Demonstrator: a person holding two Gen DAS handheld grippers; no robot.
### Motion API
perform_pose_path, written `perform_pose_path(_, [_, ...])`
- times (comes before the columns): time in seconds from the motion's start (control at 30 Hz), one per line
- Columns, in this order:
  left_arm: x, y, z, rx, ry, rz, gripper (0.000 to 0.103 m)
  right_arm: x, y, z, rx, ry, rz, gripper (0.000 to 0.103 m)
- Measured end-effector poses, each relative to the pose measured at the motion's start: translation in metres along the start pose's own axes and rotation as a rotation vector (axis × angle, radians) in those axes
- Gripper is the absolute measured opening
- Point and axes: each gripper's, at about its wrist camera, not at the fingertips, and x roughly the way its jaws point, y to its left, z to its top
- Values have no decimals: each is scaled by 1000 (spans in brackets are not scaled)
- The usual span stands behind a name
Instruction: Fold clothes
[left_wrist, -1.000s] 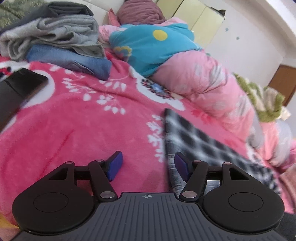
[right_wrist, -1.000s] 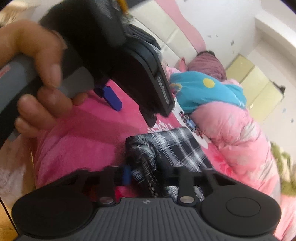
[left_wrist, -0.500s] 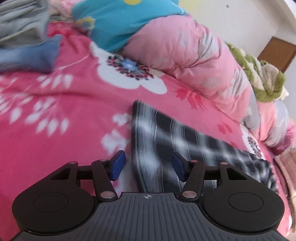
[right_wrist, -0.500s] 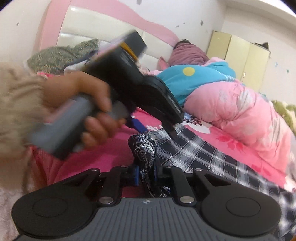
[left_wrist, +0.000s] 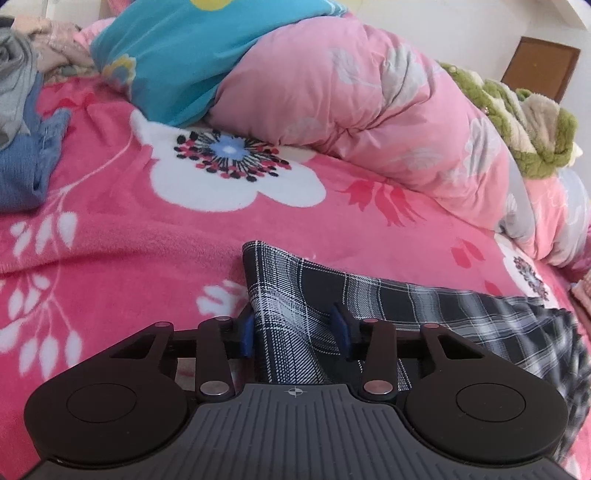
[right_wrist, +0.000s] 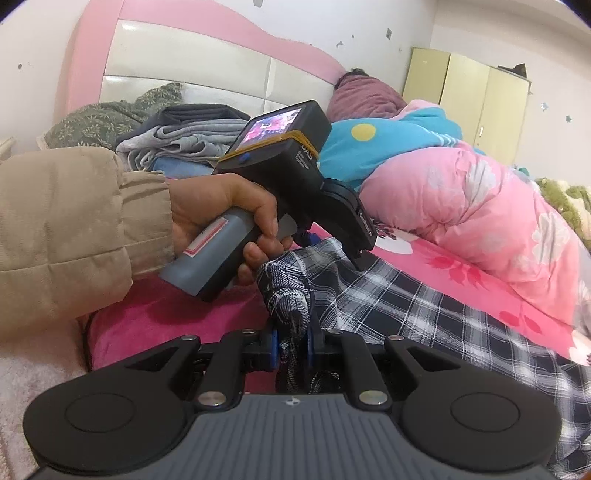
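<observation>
right wrist: jaws pinch plaid garment (right_wrist: 388, 295).

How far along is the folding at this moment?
Done: a stack of folded clothes sits near the headboard. In hand: the right tool is clamped on a bunched corner of the plaid garment; the left tool has just been closing around another edge, its pads not clearly pinching. Left: the plaid garment lies spread across the pink blanket, unfolded.

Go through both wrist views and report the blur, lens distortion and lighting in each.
Left wrist view: strong fisheye bend, even soft light, plaid garment sharp near the left gripper but smeared at the right edge. Right wrist view: same curvature, dark corners, hand and right gripper crisp, no glare.
</observation>
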Motion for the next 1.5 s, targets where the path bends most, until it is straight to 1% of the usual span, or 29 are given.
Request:
perform_pose_path(0.1, [-1,-5,1,32,-15,4,40,0,4,0,-6,5,-7,14])
perform_pose_path(0.23, [2,-8,2,48,-19,27,34,-1,4,0,-5,6,-18,14])
perform_pose_path(0.3, [2,-8,2,55,-21,33,33,-1,4,0,-6,7,-22,14])
perform_pose_path(0.6, [3,-14,-2,136,-29,59,34,1,7,1,-4,8,-33,14])
perform_pose_path(1.07, [3,-13,-2,131,-33,67,33,3,12,2,-25,2,-50,14])
perform_pose_path(1.5, [3,-12,-1,122,-35,66,28,4,13,3,-23,-2,-47,14])
